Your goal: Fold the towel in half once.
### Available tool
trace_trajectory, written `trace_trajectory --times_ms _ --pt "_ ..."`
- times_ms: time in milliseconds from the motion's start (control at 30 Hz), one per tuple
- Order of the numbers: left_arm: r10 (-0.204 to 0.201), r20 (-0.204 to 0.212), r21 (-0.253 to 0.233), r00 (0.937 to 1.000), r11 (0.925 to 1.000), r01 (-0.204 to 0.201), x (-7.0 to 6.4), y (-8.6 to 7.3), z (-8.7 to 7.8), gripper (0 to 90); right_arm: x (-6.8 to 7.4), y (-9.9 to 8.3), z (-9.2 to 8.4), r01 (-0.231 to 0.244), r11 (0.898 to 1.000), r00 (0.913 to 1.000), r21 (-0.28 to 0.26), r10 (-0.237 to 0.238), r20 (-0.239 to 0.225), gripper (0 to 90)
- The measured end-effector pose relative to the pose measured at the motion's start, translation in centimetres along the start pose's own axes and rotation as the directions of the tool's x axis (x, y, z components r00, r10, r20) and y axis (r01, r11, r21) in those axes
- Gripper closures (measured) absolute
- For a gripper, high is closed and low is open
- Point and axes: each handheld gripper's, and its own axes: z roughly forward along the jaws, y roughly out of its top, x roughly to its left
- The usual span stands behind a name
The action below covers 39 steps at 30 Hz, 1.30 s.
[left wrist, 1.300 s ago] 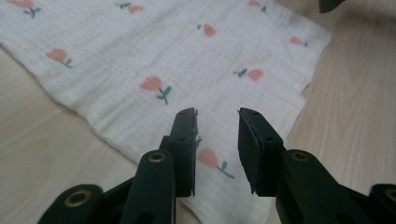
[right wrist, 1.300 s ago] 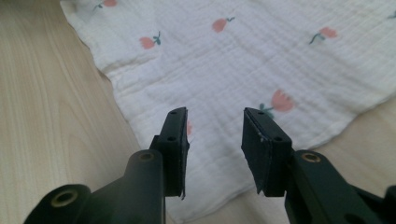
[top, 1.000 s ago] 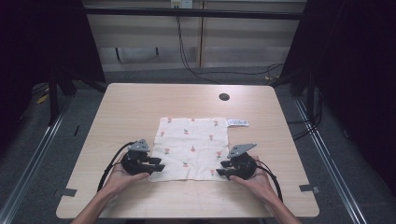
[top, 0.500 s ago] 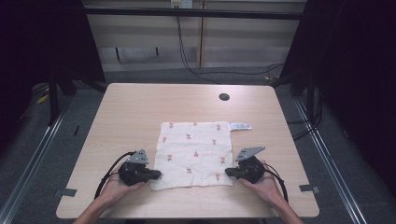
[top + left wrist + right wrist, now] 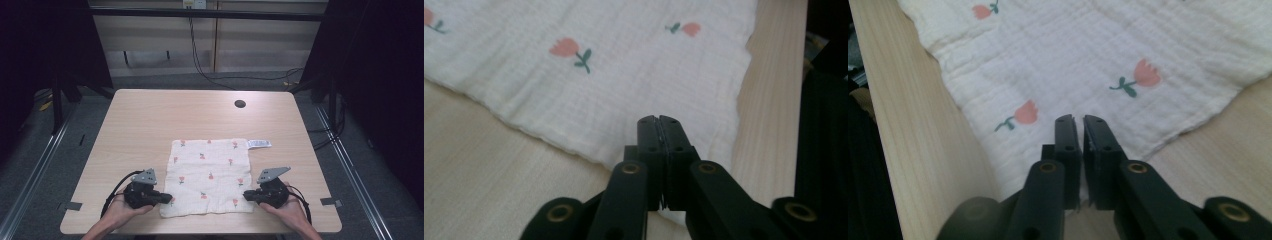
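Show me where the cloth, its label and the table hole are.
cloth [image 5: 207, 172], high view, middle of the fabric
label [image 5: 259, 144], high view, centre of the tag
hole [image 5: 240, 104], high view, centre of the opening

A white square cloth of crinkled muslin cotton [image 5: 209, 176], printed with small pink tulips on green stems, lies flat and spread open on the light wooden table [image 5: 150, 125]. It sits in the near half of the table, close to the near edge. A small white label [image 5: 259, 144] sticks out at its far right corner. Its two near corners are pinched, and the near edge is a little wavy and not fully straight.
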Motion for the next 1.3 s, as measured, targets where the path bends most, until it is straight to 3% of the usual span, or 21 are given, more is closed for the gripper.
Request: trace_trajectory --times_ms 133,267,333,500,567,700,767,933,1000,1133,1300 --pt "-0.043 0.001 -0.031 0.9991 0.9986 0.043 1.0 0.0 -0.3 75.0 -0.8 0.5 -0.6 -0.036 0.998 0.9991 -0.042 0.037 0.019 78.2" --pt "-0.103 -0.053 -0.038 0.9933 0.9942 0.101 2.2 0.2 -0.8 63.2 -1.7 1.4 -0.8 -0.054 0.996 0.9977 -0.074 0.057 0.038 73.4" --pt "-0.111 -0.071 -0.047 0.9913 0.9931 0.108 2.5 0.3 -1.0 61.5 -2.1 2.0 -1.0 -0.055 0.994 0.9971 -0.095 0.06 0.047 70.6" --pt "-0.106 -0.08 -0.059 0.9911 0.9931 0.102 3.1 0.9 -0.9 59.3 -3.3 3.1 -1.5 -0.076 0.987 0.9937 -0.145 0.087 0.07 63.2" --pt "-0.103 -0.082 -0.071 0.9913 0.9927 0.097 3.3 1.3 -0.8 58.6 -3.8 3.3 -1.7 -0.094 0.983 0.9928 -0.155 0.104 0.06 62.0" --pt "-0.11 -0.124 -0.09 0.9862 0.991 0.099 4.0 2.5 -0.4 57.3 -4.9 4.0 -1.8 -0.098 0.982 0.9925 -0.164 0.108 0.057 60.2" --pt "-0.098 -0.139 -0.073 0.9854 0.9934 0.088 4.5 3.1 0.1 59.1 -5.6 4.4 -1.6 -0.094 0.98 0.9926 -0.177 0.106 0.059 58.6" --pt "-0.092 -0.129 -0.089 0.9873 0.9927 0.081 5.6 4.4 1.5 65.4 -7.3 5.7 -0.3 -0.091 0.985 0.9923 -0.148 0.102 0.07 57.9" --pt "-0.093 -0.135 -0.06 0.9865 0.9946 0.085 5.8 4.5 2.1 69.2 -8.1 6.5 0.1 -0.073 0.986 0.9932 -0.149 0.085 0.079 58.0" --pt "-0.073 -0.139 -0.031 0.9877 0.9971 0.069 5.9 4.1 2.7 68.5 -10.1 7.5 0.6 -0.07 0.985 0.9924 -0.158 0.084 0.09 57.4" --pt "-0.08 -0.139 -0.023 0.987 0.9967 0.078 6.2 3.7 3.1 64.8 -12.2 7.9 1.8 -0.093 0.987 0.9822 -0.133 0.113 0.15 59.4"
